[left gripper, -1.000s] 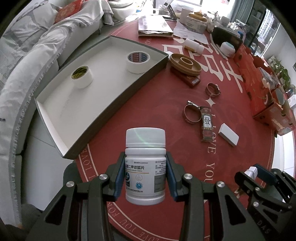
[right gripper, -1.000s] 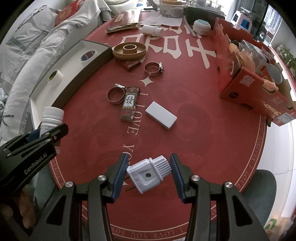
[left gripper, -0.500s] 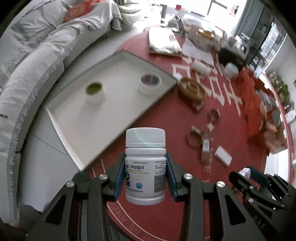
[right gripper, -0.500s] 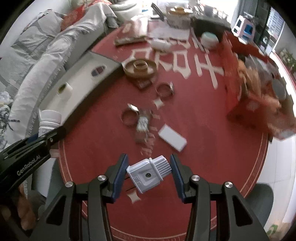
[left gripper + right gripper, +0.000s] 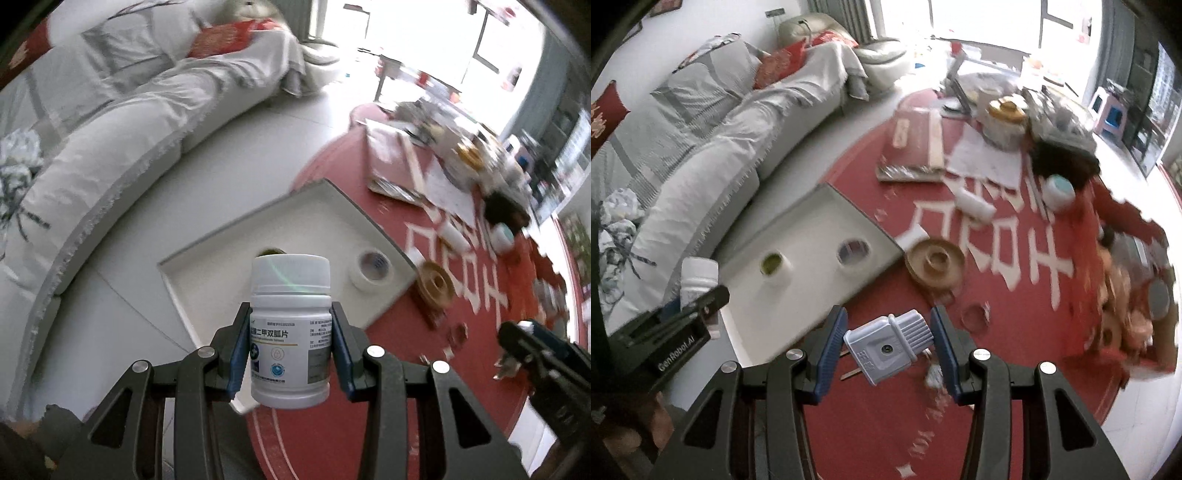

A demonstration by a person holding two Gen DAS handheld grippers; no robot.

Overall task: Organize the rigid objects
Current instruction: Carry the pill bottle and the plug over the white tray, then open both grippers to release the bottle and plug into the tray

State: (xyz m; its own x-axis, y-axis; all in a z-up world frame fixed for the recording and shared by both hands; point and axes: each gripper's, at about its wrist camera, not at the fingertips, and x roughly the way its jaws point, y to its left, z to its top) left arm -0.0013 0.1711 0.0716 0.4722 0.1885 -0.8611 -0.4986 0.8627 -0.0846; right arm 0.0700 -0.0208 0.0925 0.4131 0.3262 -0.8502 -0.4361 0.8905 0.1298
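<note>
Daylight floods in from windows [image 5: 990,22] far beyond both claws, blown out to white glare. The red table [image 5: 1015,295] ahead is smeared with motion blur, its clutter soft. What sits close between the fingers stays sharp. A faint streak of reflected light crosses the bottle cap [image 5: 290,271]. Fisheye bending curves the sofa [image 5: 110,155], corners darken to black.

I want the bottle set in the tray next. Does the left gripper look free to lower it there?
Probably yes. The left gripper holds the bottle upright over the white tray, whose floor near the two tape rolls looks bare.
</note>
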